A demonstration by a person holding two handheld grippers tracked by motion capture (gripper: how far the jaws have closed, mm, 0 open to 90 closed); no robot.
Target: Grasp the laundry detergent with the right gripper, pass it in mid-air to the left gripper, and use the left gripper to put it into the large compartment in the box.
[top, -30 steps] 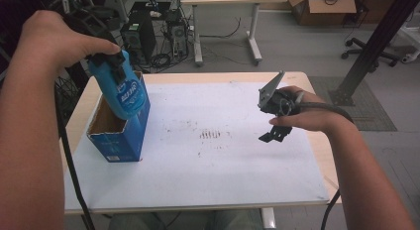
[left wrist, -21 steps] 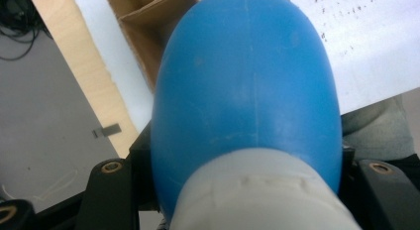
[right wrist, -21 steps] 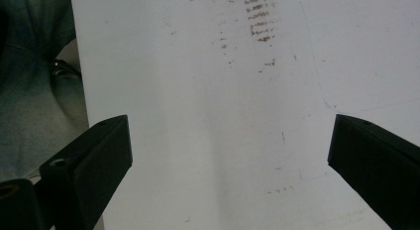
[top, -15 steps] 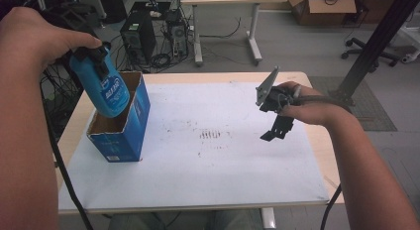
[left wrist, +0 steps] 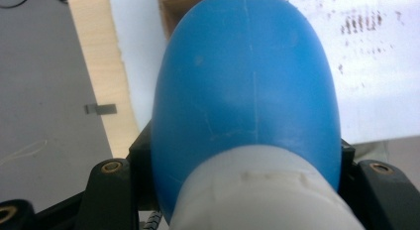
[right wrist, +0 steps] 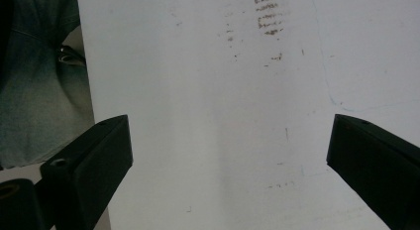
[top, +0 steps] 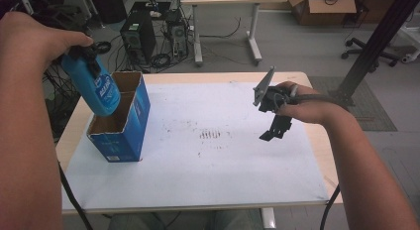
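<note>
High view: at upper left, my left tool [top: 86,54] clamps the blue bottle [top: 96,86] by its neck, tilted above the open blue box [top: 124,123], presumably for clearance. At right, my right tool [top: 275,126] hovers empty over the surface [top: 198,180].

Left gripper view: jaws closed on the bottle's white cap [left wrist: 257,190].

Right gripper view: jaws wide apart, holding nothing.

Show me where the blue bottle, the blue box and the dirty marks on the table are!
blue bottle [top: 99,88], high view, on its label.
blue box [top: 139,115], high view, on its outer right wall.
dirty marks [top: 210,135], high view, on the middle of the dark smudges.
</note>
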